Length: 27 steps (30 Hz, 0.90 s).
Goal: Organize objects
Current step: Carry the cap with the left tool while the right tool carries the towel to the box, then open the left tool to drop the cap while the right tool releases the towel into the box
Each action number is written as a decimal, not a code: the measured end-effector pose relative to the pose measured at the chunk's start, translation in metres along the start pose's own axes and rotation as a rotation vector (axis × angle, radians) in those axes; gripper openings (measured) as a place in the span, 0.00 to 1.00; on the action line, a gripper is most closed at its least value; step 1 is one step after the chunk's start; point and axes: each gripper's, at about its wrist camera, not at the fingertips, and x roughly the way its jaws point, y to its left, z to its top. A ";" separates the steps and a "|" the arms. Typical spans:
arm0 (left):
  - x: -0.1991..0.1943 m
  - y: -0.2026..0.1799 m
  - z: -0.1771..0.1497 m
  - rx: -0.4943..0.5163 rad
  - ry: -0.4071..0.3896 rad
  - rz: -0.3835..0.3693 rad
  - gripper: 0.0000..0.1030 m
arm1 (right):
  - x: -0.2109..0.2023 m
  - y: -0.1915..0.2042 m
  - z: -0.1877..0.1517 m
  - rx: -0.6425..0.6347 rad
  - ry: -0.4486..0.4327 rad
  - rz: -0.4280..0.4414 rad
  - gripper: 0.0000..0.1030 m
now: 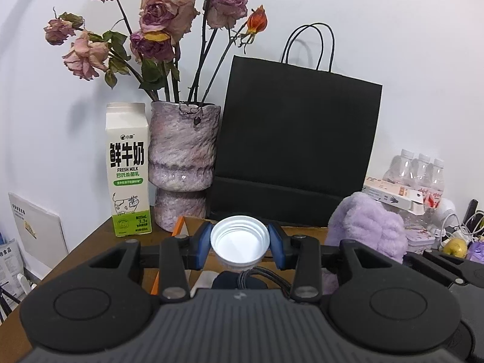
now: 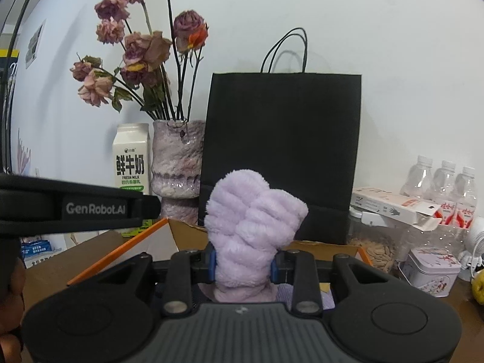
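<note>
Here, the left gripper (image 1: 240, 243) is being held level above the cardboard box (image 1: 193, 227), its blue pads clamped on a white cup (image 1: 240, 240) whose open mouth is being turned toward the camera. Beside it, the right gripper (image 2: 243, 261) is being kept upright over the same box, closed on a fluffy purple cloth (image 2: 252, 230). The box's inside is being hidden by both grippers.
</note>
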 end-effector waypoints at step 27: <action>0.049 0.002 0.003 0.073 -0.006 0.014 1.00 | 0.045 -0.019 -0.001 -0.008 0.086 -0.108 1.00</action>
